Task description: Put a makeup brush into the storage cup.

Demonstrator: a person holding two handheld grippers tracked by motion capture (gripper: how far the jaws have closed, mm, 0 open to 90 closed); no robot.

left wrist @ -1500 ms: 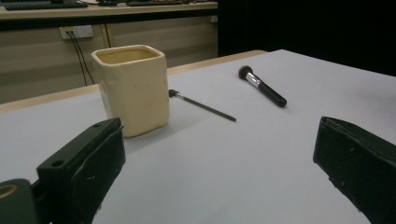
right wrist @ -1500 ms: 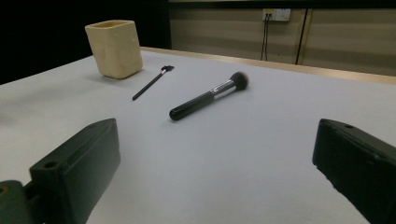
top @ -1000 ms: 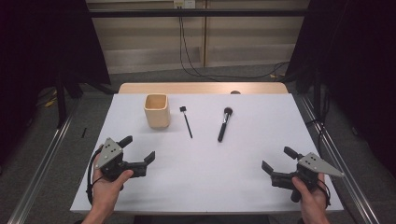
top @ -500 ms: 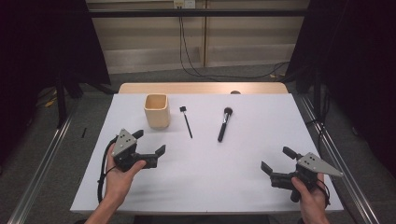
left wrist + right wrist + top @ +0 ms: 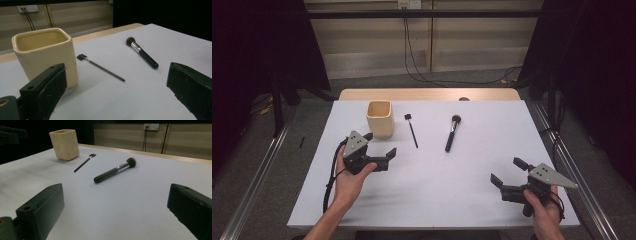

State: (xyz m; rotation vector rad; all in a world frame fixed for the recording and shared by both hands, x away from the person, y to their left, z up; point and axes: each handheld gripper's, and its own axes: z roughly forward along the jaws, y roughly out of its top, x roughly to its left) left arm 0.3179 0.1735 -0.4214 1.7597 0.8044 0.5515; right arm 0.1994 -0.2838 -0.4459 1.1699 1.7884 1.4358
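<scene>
So the white table (image 5: 432,195) takes up most of the high view, with everything sitting toward its 12 o'clock half. Biggest item is the cream square cup (image 5: 379,119), upright, around 11 o'clock. The left gripper (image 5: 380,149) hangs just at the cup's 6 o'clock, jaws spread wide apart, nothing in them. The right gripper (image 5: 509,172) is down at 4 o'clock, well apart from everything, jaws also wide open and empty. The fat black makeup brush (image 5: 452,133) lies flat near 12 o'clock, bristles pointing away. The thin little brush (image 5: 411,130) lies between cup and big brush, touching neither.
</scene>
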